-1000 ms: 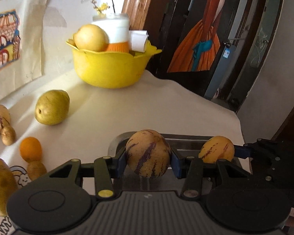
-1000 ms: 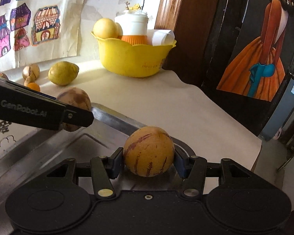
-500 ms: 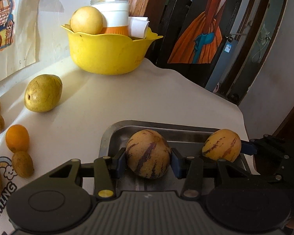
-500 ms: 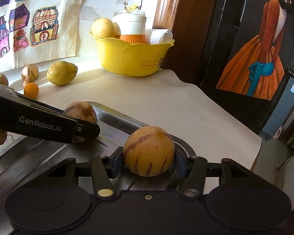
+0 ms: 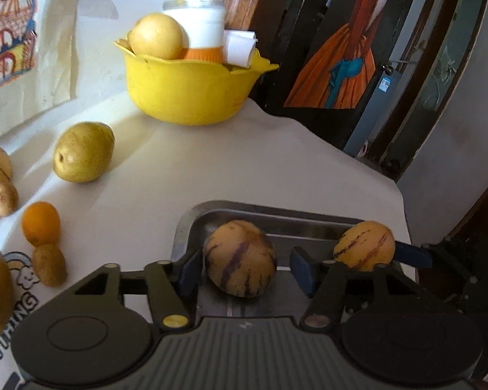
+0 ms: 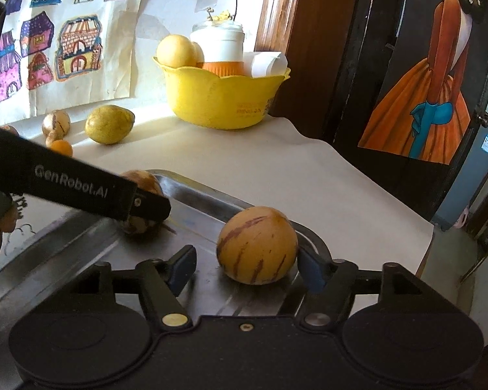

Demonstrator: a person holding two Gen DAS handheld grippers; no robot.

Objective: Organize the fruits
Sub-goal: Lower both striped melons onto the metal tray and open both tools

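Both grippers' jaws are opening around striped fruits on the metal tray (image 6: 65,237): left gripper (image 5: 244,273), right gripper (image 6: 244,268). The left-hand striped fruit (image 6: 143,185) is half hidden.

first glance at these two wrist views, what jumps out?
Two striped yellow-purple fruits sit in the metal tray: one between the left tongs, the other between the right tongs, both sets of jaws opening and standing clear of the fruit. Behind, against the wall, a bright yellow bowl holds a round yellow fruit and a white jar; loose fruit lies on the white cloth to the tray's left.
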